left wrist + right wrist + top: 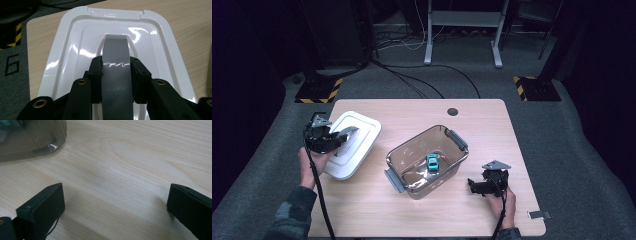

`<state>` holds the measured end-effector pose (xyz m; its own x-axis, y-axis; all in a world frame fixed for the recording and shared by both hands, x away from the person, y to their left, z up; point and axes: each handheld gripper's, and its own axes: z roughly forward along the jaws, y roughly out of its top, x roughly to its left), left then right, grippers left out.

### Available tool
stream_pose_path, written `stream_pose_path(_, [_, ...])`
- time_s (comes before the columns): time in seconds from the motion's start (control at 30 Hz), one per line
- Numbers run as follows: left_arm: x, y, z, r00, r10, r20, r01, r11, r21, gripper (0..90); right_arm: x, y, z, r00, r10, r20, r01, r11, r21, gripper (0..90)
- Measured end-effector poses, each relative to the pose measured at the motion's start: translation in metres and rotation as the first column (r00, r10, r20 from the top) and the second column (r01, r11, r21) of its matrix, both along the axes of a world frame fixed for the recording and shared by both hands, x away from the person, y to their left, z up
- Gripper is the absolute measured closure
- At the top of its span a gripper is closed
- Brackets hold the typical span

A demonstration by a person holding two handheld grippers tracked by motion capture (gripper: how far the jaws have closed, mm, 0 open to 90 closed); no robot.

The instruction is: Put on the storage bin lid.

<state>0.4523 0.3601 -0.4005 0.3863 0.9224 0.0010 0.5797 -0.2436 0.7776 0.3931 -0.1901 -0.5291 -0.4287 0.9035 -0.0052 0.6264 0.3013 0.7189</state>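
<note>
Left gripper is clamped tight on the grey handle of the white lid, which sits on the wooden table just left of the clear container. Over on the container's right, the right gripper hovers low above bare tabletop, jaws spread wide with nothing between them. Inside the container lies a small blue toy car.
</note>
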Motion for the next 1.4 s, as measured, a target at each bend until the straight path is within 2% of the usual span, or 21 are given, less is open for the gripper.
stream_pose_path(0.4, [-0.002, -0.002, 0.029, 0.999, -0.029, 0.032, 0.03, 0.9993, -0.021, 66.9, 0.0, 0.001, 0.0, 0.9999, -0.011, -0.003, 0.011, 1.0, 0.008, 0.9])
stream_pose_path(0.5, [-0.002, -0.004, 0.036, 0.9985, -0.05, 0.021, 0.05, 0.9985, -0.021, 66.9, 0.0, 0.0, 0.0, 0.9999, -0.013, -0.001, 0.013, 1.0, 0.007, 0.9])
stream_pose_path(0.8, [0.001, -0.018, 0.051, 0.9954, -0.092, 0.025, 0.093, 0.9955, -0.02, 66.9, 0.0, 0.0, 0.0, 0.9999, -0.012, 0.002, 0.012, 1.0, 0.002, 1.0])
stream_pose_path(1.13, [0.009, -0.041, 0.066, 0.9867, -0.161, 0.025, 0.161, 0.9869, -0.01, 66.9, 0.0, 0.0, 0.0, 0.9999, -0.013, 0.001, 0.013, 1.0, 0.003, 0.9])
stream_pose_path(1.17, [0.01, -0.044, 0.067, 0.9857, -0.166, 0.028, 0.167, 0.9858, -0.019, 66.9, 0.0, 0.0, 0.0, 0.9999, -0.013, 0.002, 0.013, 1.0, 0.003, 0.9])
stream_pose_path(1.4, [0.015, -0.063, 0.076, 0.9753, -0.219, 0.031, 0.219, 0.9757, -0.007, 66.9, 0.0, 0.0, 0.0, 0.9999, -0.013, 0.001, 0.013, 1.0, 0.003, 0.9])
